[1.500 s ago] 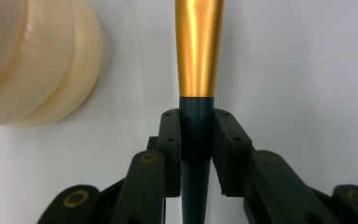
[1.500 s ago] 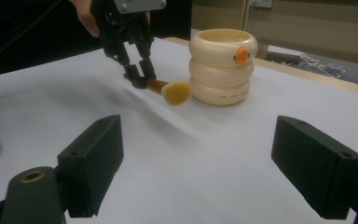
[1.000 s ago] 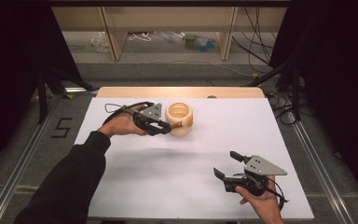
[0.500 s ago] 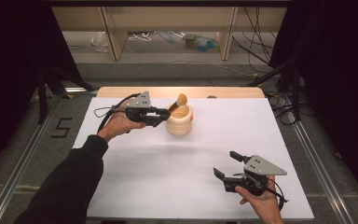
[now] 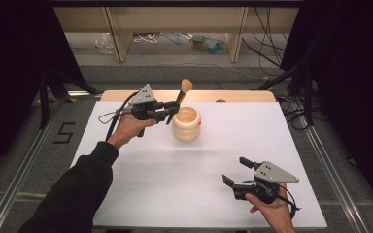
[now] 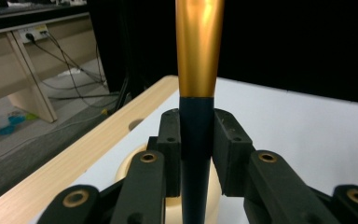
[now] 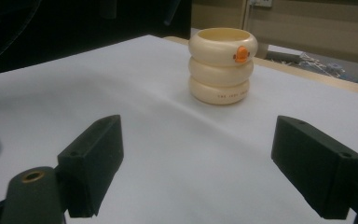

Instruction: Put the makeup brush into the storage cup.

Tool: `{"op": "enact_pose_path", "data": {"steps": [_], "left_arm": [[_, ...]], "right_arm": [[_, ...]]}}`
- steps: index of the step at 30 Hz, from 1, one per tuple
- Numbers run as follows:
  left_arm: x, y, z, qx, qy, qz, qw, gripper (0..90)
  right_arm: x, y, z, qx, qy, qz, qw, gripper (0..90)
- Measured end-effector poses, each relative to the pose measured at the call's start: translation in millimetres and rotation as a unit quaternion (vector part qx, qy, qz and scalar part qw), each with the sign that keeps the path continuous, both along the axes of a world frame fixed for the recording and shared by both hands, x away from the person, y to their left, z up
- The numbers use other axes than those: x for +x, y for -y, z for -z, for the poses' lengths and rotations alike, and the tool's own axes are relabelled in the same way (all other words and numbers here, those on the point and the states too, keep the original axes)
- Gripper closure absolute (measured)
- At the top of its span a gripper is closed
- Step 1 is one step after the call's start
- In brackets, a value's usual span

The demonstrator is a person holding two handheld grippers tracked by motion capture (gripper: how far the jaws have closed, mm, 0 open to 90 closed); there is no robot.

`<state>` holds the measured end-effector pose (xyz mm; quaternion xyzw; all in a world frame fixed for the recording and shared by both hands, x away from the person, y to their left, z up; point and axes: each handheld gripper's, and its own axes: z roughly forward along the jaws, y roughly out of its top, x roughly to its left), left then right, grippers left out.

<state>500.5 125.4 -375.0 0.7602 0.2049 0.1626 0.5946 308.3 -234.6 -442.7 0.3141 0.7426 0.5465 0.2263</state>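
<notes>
Gold-tipped brush [image 5: 183, 91] upright in jaws

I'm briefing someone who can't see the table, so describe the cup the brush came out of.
On the white table, look toward its far edge, just right of the left gripper that holds a brush. There stands the cream cup, shaped like three stacked rings, with a small orange mark near its rim.

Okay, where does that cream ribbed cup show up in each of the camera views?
High view: the cream cup stands upper centre on the white table, right of the left tool.
Left gripper view: bottom centre, mostly hidden behind the jaws and the held brush.
Right gripper view: upper centre, upright, orange mark facing the camera.
Shared landmark: the table's wooden far edge.
</notes>
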Motion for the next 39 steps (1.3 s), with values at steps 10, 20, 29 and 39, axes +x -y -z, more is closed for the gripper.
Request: {"op": "enact_pose_path", "data": {"steps": [10,20,29,39], "left_arm": [[3.8,5.3,-6.2,-0.021,0.006,-0.043,0.9988,74.4],[9.6,18.9,-9.1,-0.04,0.017,-0.052,0.9977,74.4],[13.6,31.4,-6.3,-0.051,0.025,-0.057,0.9968,74.3],[18.7,40.7,-2.6,-0.057,0.026,-0.064,0.996,74.4]], "right_arm": [[-0.2,-0.1,0.0,-0.003,-0.001,0.003,1.0,17.5],[-0.4,0.3,-0.5,-0.002,-0.001,0.0,1.0,17.5],[-1.1,-1.2,-0.1,0.007,-0.009,-0.005,0.9999,17.3],[-1.2,-1.4,0.0,0.009,-0.009,-0.006,0.9999,17.3]]}}
